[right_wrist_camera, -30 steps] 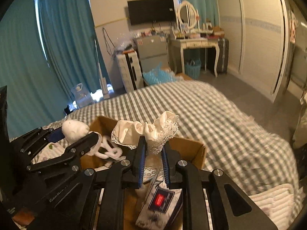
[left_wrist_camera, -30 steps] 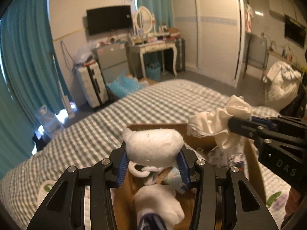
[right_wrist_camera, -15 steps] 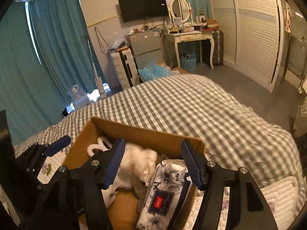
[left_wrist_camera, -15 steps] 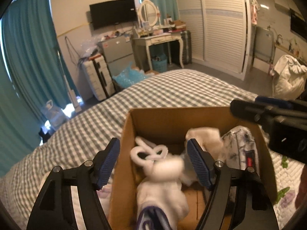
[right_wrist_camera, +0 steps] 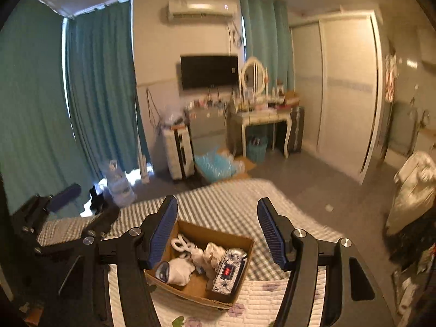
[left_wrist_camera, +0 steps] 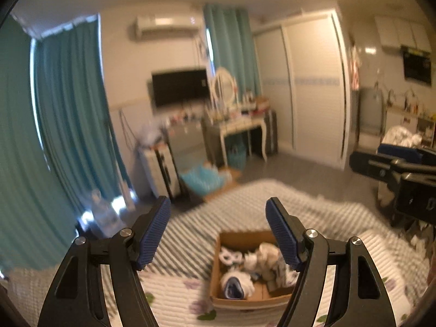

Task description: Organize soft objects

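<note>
I'm holding both tongs high above the bed, and both are gaping wide with nothing between the blue pads: left tongs (left_wrist_camera: 218, 231) in the lower centre of their view, right tongs (right_wrist_camera: 217, 230) the same in theirs. Below them, the cardboard box (right_wrist_camera: 246, 248) is sitting on the checked bedspread (right_wrist_camera: 231, 199), low in the frame, with the soft things inside: white socks (right_wrist_camera: 179, 269), a looped white piece (right_wrist_camera: 181, 244), crumpled pale cloth (right_wrist_camera: 212, 252) and a flowered tissue pack (right_wrist_camera: 229, 268) leaning along its right wall.

What's worrying me: the pile is looking loose and heaped, so I'm guessing a careless dip back in could snag a loop and drag it over the rim. The two tongs are also hanging near each other, so they could knock together.

Around us, teal curtains (right_wrist_camera: 100, 95) are filling the left, a dark TV (right_wrist_camera: 208, 72) and a dressing table (right_wrist_camera: 263, 118) are standing upper centre, wardrobe doors (right_wrist_camera: 346, 90) on the right. Nothing is blocking the box.
</note>
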`<action>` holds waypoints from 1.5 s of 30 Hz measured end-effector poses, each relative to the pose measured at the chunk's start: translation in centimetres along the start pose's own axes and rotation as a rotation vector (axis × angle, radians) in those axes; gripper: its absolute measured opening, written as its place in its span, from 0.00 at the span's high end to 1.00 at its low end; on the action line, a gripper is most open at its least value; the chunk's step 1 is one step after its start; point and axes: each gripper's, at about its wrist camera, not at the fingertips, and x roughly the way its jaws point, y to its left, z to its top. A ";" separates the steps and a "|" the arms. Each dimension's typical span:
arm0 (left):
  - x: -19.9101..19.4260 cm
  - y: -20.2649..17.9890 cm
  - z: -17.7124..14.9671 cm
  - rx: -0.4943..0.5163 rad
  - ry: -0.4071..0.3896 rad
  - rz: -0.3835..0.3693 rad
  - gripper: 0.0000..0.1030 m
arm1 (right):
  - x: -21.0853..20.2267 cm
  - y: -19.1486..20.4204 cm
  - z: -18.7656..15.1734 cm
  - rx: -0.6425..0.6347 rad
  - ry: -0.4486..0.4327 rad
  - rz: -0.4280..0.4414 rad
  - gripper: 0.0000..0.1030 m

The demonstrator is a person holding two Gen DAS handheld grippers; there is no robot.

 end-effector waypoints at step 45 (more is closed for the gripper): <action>-3.8 5.0 -19.3 -0.084 -0.072 -0.072 0.07 | -3.6 2.5 -24.1 0.054 -0.185 -0.110 0.00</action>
